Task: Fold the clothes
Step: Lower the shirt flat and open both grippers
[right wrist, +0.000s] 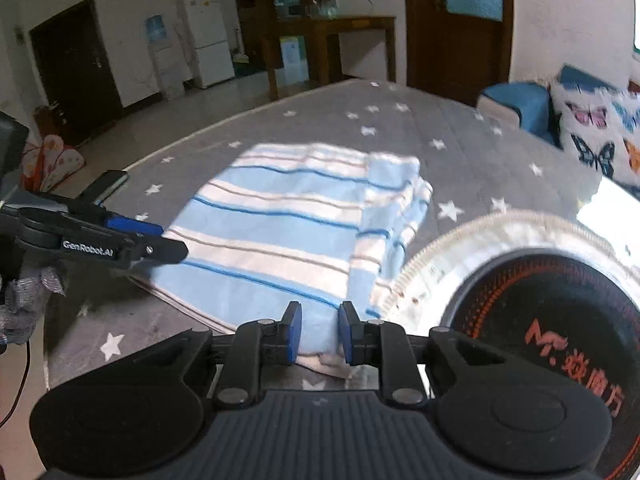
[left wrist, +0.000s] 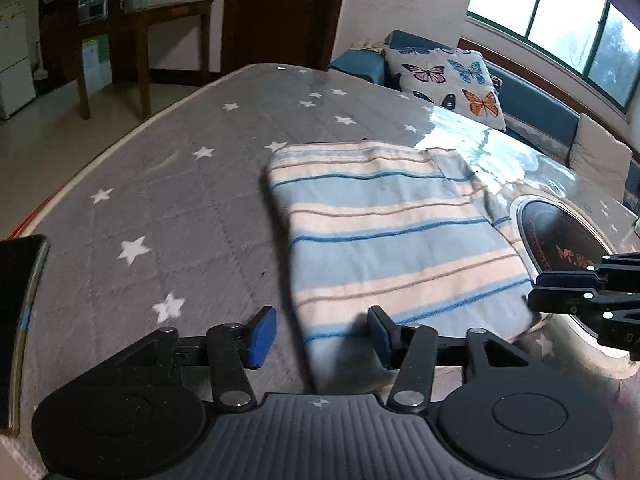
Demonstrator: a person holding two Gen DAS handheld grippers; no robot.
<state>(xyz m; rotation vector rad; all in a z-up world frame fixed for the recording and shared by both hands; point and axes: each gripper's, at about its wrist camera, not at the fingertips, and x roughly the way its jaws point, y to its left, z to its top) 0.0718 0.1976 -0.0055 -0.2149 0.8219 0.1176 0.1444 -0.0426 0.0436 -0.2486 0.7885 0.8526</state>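
One folded striped garment (left wrist: 396,236), one round cooktop (left wrist: 560,236), two tongs, one butterfly pillow (left wrist: 448,80).

so the striped garment (left wrist: 400,240) is light blue with cream bands and thin darker blue and tan lines, folded into a flat rectangle on the grey star-print counter (left wrist: 160,184), one edge doubled over, its corner overlapping the round mat (right wrist: 440,248).

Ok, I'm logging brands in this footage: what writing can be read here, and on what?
"GenRobot.AI": white print on the left gripper arm, right wrist view.
Orange logo and three Chinese characters on the round black cooktop: too blurred to read for certain.
Striped garment: no text.
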